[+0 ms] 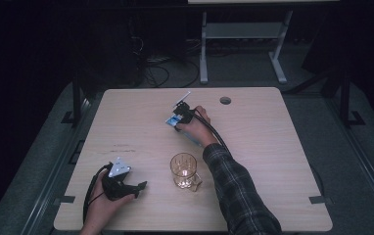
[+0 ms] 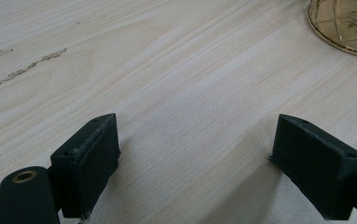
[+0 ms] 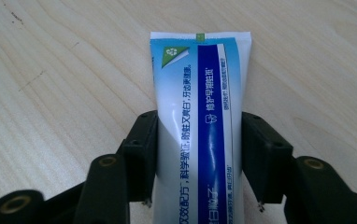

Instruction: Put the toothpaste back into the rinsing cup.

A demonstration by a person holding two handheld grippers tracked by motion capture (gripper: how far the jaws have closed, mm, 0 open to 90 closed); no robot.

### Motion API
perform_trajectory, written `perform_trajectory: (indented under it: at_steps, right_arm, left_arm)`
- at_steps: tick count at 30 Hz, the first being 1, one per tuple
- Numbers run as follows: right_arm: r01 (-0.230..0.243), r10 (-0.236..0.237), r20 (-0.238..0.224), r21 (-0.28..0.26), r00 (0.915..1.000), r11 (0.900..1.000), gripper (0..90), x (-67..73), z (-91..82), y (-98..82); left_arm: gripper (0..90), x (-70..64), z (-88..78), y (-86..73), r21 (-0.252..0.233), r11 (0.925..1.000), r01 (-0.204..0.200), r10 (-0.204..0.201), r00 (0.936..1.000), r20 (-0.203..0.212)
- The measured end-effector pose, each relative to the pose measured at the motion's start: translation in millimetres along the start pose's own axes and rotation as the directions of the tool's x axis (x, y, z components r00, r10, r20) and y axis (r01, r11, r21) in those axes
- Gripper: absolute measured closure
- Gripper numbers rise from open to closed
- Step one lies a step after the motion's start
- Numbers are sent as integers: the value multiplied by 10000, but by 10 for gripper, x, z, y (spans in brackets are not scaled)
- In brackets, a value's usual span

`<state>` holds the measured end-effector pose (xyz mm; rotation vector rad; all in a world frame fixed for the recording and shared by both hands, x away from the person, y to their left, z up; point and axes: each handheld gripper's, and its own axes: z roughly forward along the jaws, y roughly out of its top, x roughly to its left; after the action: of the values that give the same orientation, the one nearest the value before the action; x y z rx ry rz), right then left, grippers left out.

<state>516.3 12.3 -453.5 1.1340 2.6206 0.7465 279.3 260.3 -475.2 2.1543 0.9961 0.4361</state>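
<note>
Dark floor and a tangle of cables surround a pale wooden table (image 1: 273,147), which takes up most of what I can see from above. Near its front middle stands an amber cut-glass tumbler (image 1: 183,170), upright and looking empty. Beyond it, toward the centre of the table, lies a blue and white toothpaste tube (image 3: 195,116), flat on the wood with its crimped end pointing away from the person.

A plaid-sleeved arm reaches over past the glass, and the right gripper (image 1: 179,119) sits on that tube. From the right gripper view the two black jaws press against the tube's sides, one on each flank, pinching it around its middle; the tube seems to rest on the table, not lifted. The left gripper (image 1: 135,188) lies low at the front left, just beside the tumbler but apart from it, its jaws spread wide over bare wood with nothing between them.

I judge this to be the grasping step, the hold just made. Next the tube would want raising and carrying back toward the tumbler, probably to stand inside it. That calls for a firm pinch, since the tube is soft and slippery, and for tilting it upright before it meets the rim.
</note>
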Motion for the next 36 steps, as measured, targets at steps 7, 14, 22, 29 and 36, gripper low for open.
perform_trajectory:
  at_steps: [7, 14, 22, 29, 36]
  right_arm:
    - [311, -319, 233, 319, 9992, 9990, 595, 31, -19, 32]
    - [356, -359, 69, 447, 9993, 9984, 698, 5, -75, 47]
    - [23, -4, -615, 302, 9981, 9995, 718, -52, -108, 29]
    - [88, -73, -779, 188, 9969, 9998, 723, -67, -153, 16]
    - [49, -49, -824, -4, 9966, 10000, 728, -77, -244, 12]
  left_arm:
    - [138, 0, 0, 0, 1, 10000, 2, -2, 10000, 0]
    - [137, -1, 0, -1, -11, 10000, 18, -18, 10000, 6]
    - [137, 1, 0, 0, -3, 10000, -9, 9, 10000, 2]
    - [138, 1, 0, 0, -6, 10000, 2, -2, 10000, 20]
    - [138, 1, -1, 0, 7, 10000, -5, 5, 10000, 19]
